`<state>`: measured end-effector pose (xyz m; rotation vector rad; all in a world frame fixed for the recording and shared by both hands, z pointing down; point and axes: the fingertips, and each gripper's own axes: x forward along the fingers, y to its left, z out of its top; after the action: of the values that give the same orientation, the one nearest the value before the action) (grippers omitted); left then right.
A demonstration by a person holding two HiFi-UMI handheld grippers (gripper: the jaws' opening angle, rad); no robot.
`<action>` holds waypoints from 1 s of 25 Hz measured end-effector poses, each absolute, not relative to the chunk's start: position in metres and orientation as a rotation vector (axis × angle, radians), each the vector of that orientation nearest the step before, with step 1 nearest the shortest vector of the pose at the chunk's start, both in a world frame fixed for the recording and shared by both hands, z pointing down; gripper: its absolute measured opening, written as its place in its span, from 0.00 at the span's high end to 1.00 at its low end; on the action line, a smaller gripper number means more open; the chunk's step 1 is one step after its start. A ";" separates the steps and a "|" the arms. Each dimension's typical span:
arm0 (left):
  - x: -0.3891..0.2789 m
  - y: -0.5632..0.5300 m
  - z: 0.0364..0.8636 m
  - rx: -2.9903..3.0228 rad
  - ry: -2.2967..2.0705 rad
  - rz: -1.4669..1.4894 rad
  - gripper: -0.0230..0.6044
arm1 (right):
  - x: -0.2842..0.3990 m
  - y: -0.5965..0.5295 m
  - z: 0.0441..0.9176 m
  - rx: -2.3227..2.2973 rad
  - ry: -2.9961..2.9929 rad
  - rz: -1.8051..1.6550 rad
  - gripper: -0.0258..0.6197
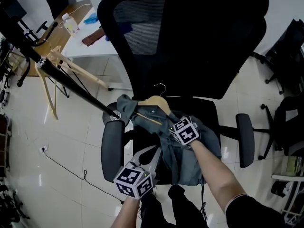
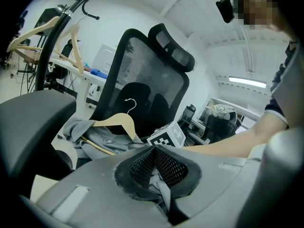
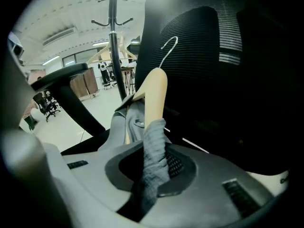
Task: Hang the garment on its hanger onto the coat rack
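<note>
A grey garment (image 1: 183, 151) on a wooden hanger (image 1: 154, 102) lies crumpled on the seat of a black office chair (image 1: 190, 37); the hanger's metal hook (image 1: 160, 87) points at the backrest. My left gripper (image 1: 153, 152) reaches in from below, and its jaws (image 2: 154, 148) are shut on a fold of the garment (image 2: 159, 184). My right gripper (image 1: 167, 122) sits at the hanger's shoulder. In the right gripper view it (image 3: 154, 144) is shut on a grey strip of the garment (image 3: 153, 160) just below the wooden hanger arm (image 3: 154, 96). The black coat rack pole (image 1: 61, 77) slants at the left.
Spare wooden hangers (image 1: 66, 63) hang on the coat rack (image 3: 113, 42). The chair's armrests (image 1: 112, 148) flank the seat. A white desk (image 1: 90, 44) with a bottle (image 1: 70, 23) stands behind. More black chairs (image 1: 287, 108) stand at the right, and a cable (image 1: 71, 172) crosses the tiled floor.
</note>
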<state>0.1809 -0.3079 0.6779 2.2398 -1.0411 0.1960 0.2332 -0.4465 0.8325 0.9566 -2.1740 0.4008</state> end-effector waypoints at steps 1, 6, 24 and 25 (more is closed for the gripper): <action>0.180 -0.307 0.677 2.238 -1.041 0.195 0.99 | 0.232 -0.444 0.828 0.946 -2.184 0.393 0.88; 0.179 -0.303 0.664 2.261 -1.036 0.181 0.99 | 0.229 -0.434 0.790 0.932 -2.240 0.302 0.89; 0.159 -0.260 0.521 2.546 -0.927 0.114 0.99 | 0.295 -0.360 0.515 1.348 -2.314 -0.099 0.90; 0.157 -0.256 0.514 2.568 -0.913 0.113 0.99 | 0.299 -0.351 0.500 1.379 -2.304 -0.121 0.90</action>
<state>0.1568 -0.2560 0.5139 2.5684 -0.9127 0.1132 0.2994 -0.3513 0.5000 1.3794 -2.3038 -0.1213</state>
